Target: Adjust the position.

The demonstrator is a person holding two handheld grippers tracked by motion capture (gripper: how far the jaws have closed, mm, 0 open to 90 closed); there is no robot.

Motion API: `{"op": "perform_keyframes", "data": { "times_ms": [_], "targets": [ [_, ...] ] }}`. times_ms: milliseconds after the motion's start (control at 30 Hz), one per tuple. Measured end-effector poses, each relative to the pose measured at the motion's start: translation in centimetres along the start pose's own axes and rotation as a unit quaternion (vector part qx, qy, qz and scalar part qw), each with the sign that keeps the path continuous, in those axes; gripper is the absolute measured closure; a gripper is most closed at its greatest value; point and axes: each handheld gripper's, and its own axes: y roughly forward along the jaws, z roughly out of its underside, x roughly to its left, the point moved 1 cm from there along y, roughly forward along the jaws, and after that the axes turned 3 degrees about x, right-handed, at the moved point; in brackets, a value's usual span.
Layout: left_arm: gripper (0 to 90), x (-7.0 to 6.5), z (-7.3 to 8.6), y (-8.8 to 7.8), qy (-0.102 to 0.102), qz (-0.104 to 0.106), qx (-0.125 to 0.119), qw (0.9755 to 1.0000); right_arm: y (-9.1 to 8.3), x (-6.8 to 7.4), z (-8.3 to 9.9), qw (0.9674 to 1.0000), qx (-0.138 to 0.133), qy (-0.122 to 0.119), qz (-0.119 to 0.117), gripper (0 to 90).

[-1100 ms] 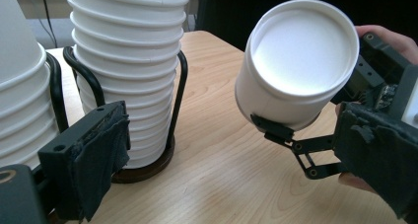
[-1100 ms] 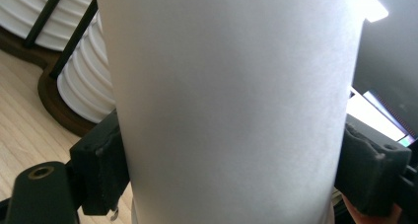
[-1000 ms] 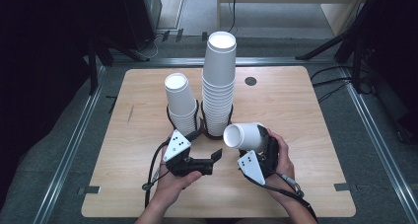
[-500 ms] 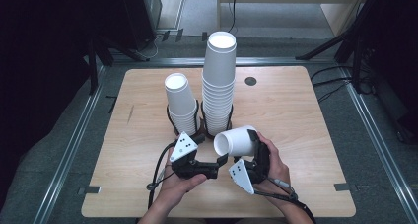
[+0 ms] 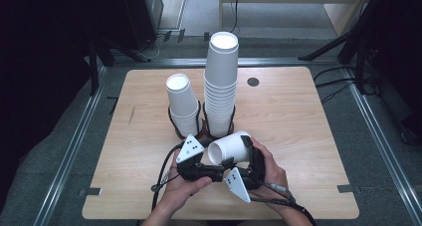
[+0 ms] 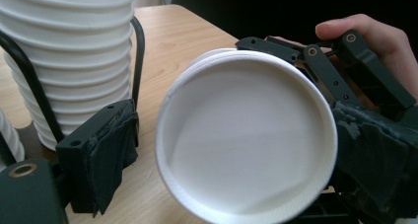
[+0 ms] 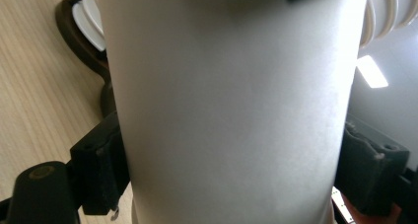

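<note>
A white paper cup (image 5: 231, 147) lies on its side above the table's front middle, with my right gripper (image 5: 249, 159) shut on its wall. In the right gripper view the cup's wall (image 7: 231, 110) sits between both pads. The cup's open mouth (image 6: 246, 140) faces my left gripper (image 6: 241, 135). That gripper's jaws stand on either side of the rim and have just been closing. Its left pad (image 6: 116, 152) is still apart from the rim, so it is open. In the high view my left gripper (image 5: 216, 167) sits just left of the cup.
Two stacks of white cups stand in dark wire holders just behind the grippers, a short stack (image 5: 182, 106) and a tall stack (image 5: 221, 81). The tall stack (image 6: 74, 51) is close to my left jaw. The wooden table (image 5: 298, 116) has bare room on both sides.
My right hand has carried the cup leftward toward my left gripper. The cup's mouth now sits between the left jaws, which have narrowed slightly.
</note>
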Motion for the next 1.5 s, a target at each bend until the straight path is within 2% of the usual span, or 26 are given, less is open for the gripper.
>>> {"op": "perform_keyframes", "data": {
  "times_ms": [67, 133, 200, 300, 533, 667, 767, 867, 900, 1033, 1067, 1233, 1267, 1300, 1333, 1433, 1500],
  "targets": [
    [11.5, -0.1, 0.0, 0.1, 0.002, -0.006, 0.005, 1.0000, -0.1, 0.1, -0.1, 1.0000, -0.004, -0.002, -0.001, 14.1],
    [13.2, -0.2, 0.1, 0.2, 0.004, -0.003, 0.010, 0.9999, -0.2, 0.2, -0.1, 1.0000, -0.004, 0.001, -0.002, 14.0],
    [15.2, -0.4, 0.1, 0.3, 0.015, -0.009, 0.018, 0.9997, -0.2, 0.3, -0.2, 1.0000, -0.007, -0.001, 0.000, 13.8],
    [19.7, -0.5, 0.1, 0.3, 0.018, -0.004, 0.020, 0.9996, -0.2, 0.3, -0.2, 0.9999, -0.011, -0.001, 0.002, 13.6],
    [20.4, 0.1, 0.1, 0.3, 0.007, 0.011, 0.033, 0.9994, -0.2, 0.4, 0.0, 0.9999, -0.013, -0.005, -0.003, 13.0],
    [21.2, 0.0, 0.2, 0.3, 0.009, 0.007, 0.039, 0.9992, -0.1, 0.6, -0.1, 0.9999, -0.009, -0.005, -0.003, 11.3],
    [21.9, 0.4, 0.2, 0.1, -0.001, 0.019, 0.030, 0.9994, -0.2, 0.5, -0.1, 0.9998, -0.015, 0.003, -0.012, 10.6],
    [22.0, 0.5, 0.1, 0.0, -0.009, 0.021, 0.025, 0.9994, -0.2, 0.4, -0.1, 0.9997, -0.017, 0.011, -0.013, 10.2],
    [22.1, 0.5, 0.1, 0.0, -0.009, 0.021, 0.024, 0.9994, -0.3, 0.4, -0.2, 0.9995, -0.015, 0.023, -0.018, 10.0],
    [22.5, 0.5, 0.1, 0.0, 0.000, 0.004, 0.022, 0.9998, -0.5, 0.4, -0.2, 0.9996, -0.012, 0.022, -0.015, 5.7],
    [22.6, 0.5, 0.1, 0.0, -0.002, 0.005, 0.022, 0.9998, -0.5, 0.2, -0.2, 0.9995, -0.011, 0.025, -0.013, 3.0],
    [22.6, 0.9, -0.1, -0.1, -0.006, 0.004, 0.009, 0.9999, -0.8, -0.2, -0.1, 0.9989, -0.010, 0.043, -0.015, 0.8],
    [22.7, 1.0, -0.2, -0.2, -0.007, 0.006, 0.005, 0.9999, -0.8, -0.3, -0.1, 0.9983, -0.010, 0.054, -0.018, 0.1],
    [22.6, 1.0, -0.2, -0.2, -0.002, 0.008, -0.007, 0.9999, -1.0, -0.5, -0.1, 0.9973, -0.008, 0.069, -0.024, 0.0],
    [22.6, 1.0, -0.2, -0.2, -0.002, 0.008, -0.007, 0.9999, -1.0, -0.5, -0.1, 0.9973, -0.008, 0.069, -0.024, 0.0],
    [22.5, 0.9, -0.3, -0.1, 0.015, -0.002, -0.023, 0.9996, -1.3, -0.6, 0.0, 0.9963, -0.009, 0.081, -0.027, 0.0],
    [22.5, 1.0, -0.4, 0.0, 0.015, -0.004, -0.030, 0.9995, -1.5, -0.8, 0.0, 0.9951, -0.009, 0.093, -0.031, 0.0]
  ]
}}
